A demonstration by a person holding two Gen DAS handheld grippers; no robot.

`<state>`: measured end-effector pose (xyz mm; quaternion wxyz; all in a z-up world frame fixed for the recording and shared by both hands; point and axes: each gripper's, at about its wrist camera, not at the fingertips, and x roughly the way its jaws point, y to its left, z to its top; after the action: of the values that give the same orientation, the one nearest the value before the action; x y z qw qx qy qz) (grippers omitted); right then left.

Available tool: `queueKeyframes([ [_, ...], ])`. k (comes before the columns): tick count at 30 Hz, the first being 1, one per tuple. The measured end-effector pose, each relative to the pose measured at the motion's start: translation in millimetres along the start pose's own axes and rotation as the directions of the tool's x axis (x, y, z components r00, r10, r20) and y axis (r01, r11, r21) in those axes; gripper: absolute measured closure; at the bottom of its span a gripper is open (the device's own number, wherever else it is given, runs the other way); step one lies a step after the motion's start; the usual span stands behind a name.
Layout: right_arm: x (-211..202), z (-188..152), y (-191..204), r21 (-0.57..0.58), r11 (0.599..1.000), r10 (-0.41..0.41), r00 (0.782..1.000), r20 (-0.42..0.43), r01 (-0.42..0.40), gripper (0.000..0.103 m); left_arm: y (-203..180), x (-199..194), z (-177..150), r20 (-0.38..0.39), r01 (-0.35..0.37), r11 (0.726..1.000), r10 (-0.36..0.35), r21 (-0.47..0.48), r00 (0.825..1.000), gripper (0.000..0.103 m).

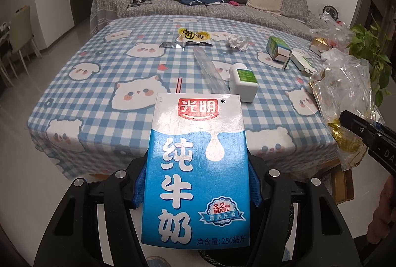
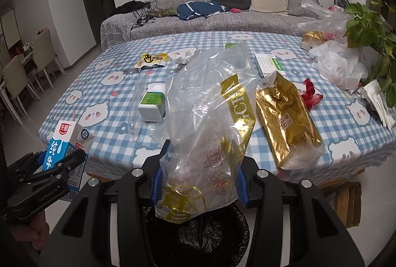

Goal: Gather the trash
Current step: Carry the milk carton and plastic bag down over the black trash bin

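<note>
Pinching a milk carton [image 1: 195, 168] between their blue pads, the left tongs [image 1: 196, 182] are holding it upright; the right tongs [image 2: 198, 182] are clamping a clear plastic bag [image 2: 208, 123] above the black-lined bin [image 2: 210, 234], near the worktop [image 2: 111, 93].

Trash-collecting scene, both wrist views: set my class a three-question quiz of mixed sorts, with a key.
1. True or false: the left claw grips a milk carton.
2. What does the right claw hold? A) clear plastic bag B) bottle C) tissue
3. What lies below the right claw? The ____.

Key: 1 true; 2 A; 3 black-lined bin.
</note>
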<state>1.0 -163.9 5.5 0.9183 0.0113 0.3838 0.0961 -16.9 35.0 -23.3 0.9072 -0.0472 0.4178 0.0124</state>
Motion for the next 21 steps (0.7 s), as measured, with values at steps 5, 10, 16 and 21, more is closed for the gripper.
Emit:
queueKeyframes([
  [5, -5, -20, 4, -0.025, 1.000, 0.009, 1.000, -0.007, -0.009, 0.060, 0, 3, -20, -0.017, 0.006, 1.000, -0.006, 0.004, 1.000, 0.042],
  [10, -6, -42, 9, -0.048, 0.999, 0.011, 1.000, -0.024, -0.013, 0.060, 0, 9, -46, -0.049, 0.017, 1.000, -0.018, -0.001, 0.999, 0.042],
  [16, 0, -65, 12, -0.066, 0.998, 0.022, 0.998, -0.052, -0.026, 0.060, 2, 16, -74, -0.082, 0.026, 1.000, -0.027, -0.014, 0.996, 0.042],
  [21, 8, -89, 11, -0.071, 0.997, 0.020, 0.996, -0.086, -0.026, 0.060, 3, 20, -95, -0.096, 0.028, 0.999, -0.031, -0.031, 0.995, 0.042],
])
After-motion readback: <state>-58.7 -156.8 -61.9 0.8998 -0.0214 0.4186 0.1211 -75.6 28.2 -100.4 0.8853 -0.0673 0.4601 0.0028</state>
